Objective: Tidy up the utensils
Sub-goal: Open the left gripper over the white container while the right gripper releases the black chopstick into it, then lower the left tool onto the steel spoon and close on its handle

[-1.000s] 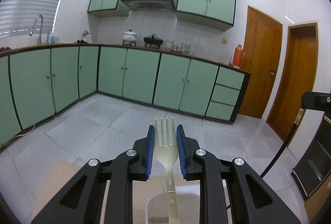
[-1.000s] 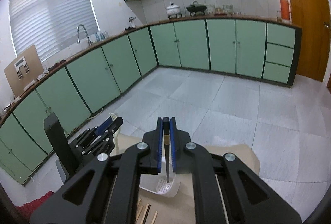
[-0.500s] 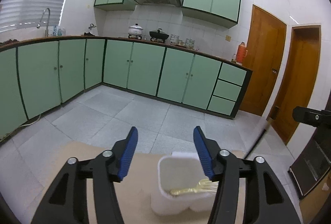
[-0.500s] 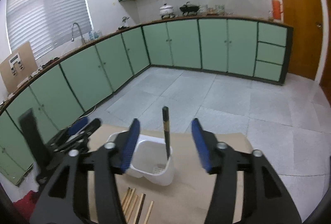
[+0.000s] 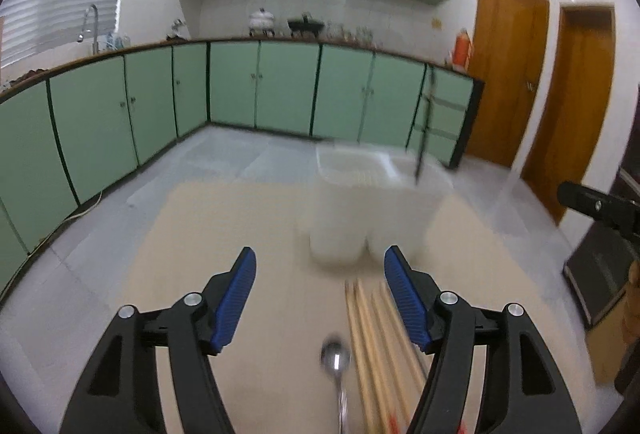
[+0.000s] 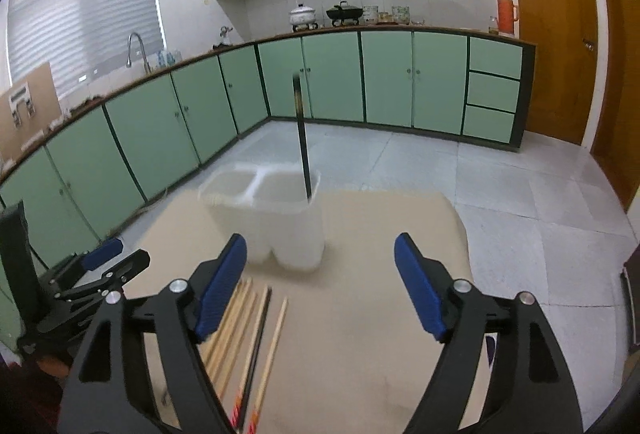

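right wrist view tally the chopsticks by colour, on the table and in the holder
dark chopsticks: 2 (one standing in the holder, one lying on the table)
light wooden chopsticks: about 4, blurred
total: about 6

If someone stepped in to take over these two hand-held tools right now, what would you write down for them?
Left tool: open, empty; its jaws have just been opening.
Right tool: open, empty, also just opened.
White two-compartment plastic holder stands on the beige table mat. One dark chopstick stands upright in its right compartment. The gold fork dropped a moment ago cannot be made out inside.
Left to sort: the wooden chopsticks and one dark chopstick lying before the holder, plus the metal spoon beside them.
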`<state>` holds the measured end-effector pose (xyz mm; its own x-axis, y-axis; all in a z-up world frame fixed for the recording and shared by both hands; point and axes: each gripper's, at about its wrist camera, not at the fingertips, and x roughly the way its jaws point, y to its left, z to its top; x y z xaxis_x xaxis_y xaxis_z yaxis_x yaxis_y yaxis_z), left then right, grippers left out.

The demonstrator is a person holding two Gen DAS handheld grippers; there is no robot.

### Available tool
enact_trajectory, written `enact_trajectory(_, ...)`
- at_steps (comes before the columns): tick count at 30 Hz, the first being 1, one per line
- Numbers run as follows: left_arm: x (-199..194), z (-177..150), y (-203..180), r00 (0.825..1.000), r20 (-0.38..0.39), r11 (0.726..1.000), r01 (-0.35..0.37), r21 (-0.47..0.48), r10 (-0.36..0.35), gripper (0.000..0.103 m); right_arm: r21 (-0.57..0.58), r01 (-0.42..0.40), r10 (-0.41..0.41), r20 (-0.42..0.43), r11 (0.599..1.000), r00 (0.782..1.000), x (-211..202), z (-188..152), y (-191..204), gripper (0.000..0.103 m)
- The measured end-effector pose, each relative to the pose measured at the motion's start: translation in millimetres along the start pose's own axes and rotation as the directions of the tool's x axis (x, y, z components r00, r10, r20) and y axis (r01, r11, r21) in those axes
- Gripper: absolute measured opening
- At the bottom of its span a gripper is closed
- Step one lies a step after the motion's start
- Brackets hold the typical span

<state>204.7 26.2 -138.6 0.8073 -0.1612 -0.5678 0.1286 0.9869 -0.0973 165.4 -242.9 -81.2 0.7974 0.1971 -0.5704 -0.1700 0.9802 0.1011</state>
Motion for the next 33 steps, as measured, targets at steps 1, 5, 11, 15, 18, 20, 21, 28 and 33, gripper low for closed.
enact_trajectory(1,-2,-7,-1,1.000,-0.015,1.000,-0.003,0.005,0.003,0.066,0.000,-0.002,0.002,-0.016,1.000,1.000,-1,-13,3,0.077)
enact_trajectory(5,-8,-39,3,0.996,-0.090,1.000,0.001,-0.021,-0.003,0.066,0.016,-0.012,0.013,-0.077,1.000,0.997,-2,-52,10,0.077)
enact_trajectory(11,-11,-78,0,0.985,-0.173,1.000,-0.018,0.013,0.019,0.065,0.010,0.009,-0.008,-0.127,1.000,0.992,-10,-100,18,0.077)
enact_trajectory(15,-13,-106,-1,0.976,-0.214,0.999,-0.026,0.038,0.033,0.065,0.013,0.009,-0.007,-0.146,1.000,0.989,-15,-123,21,0.077)
enact_trajectory(18,-16,-119,-1,0.972,-0.234,0.999,-0.030,0.032,0.036,0.063,0.017,0.007,-0.005,-0.154,1.000,0.988,-18,-136,22,0.077)
enact_trajectory(20,-18,-127,-2,0.969,-0.244,0.999,-0.028,0.033,0.036,0.062,0.023,0.001,0.003,-0.162,1.000,0.987,-19,-143,24,0.077)
enact_trajectory(21,-19,-129,-2,0.969,-0.244,0.999,-0.026,0.034,0.033,0.061,0.026,-0.003,0.007,-0.165,1.000,0.986,-19,-146,24,0.077)
enact_trajectory(28,-21,-132,-7,0.971,-0.237,0.998,-0.029,0.051,0.040,0.055,0.021,-0.016,0.019,-0.176,1.000,0.984,-21,-159,29,0.077)
enact_trajectory(33,-22,-134,-9,0.971,-0.237,0.998,-0.021,0.053,0.033,0.050,0.012,-0.007,0.009,-0.159,1.000,0.987,-25,-157,31,0.077)
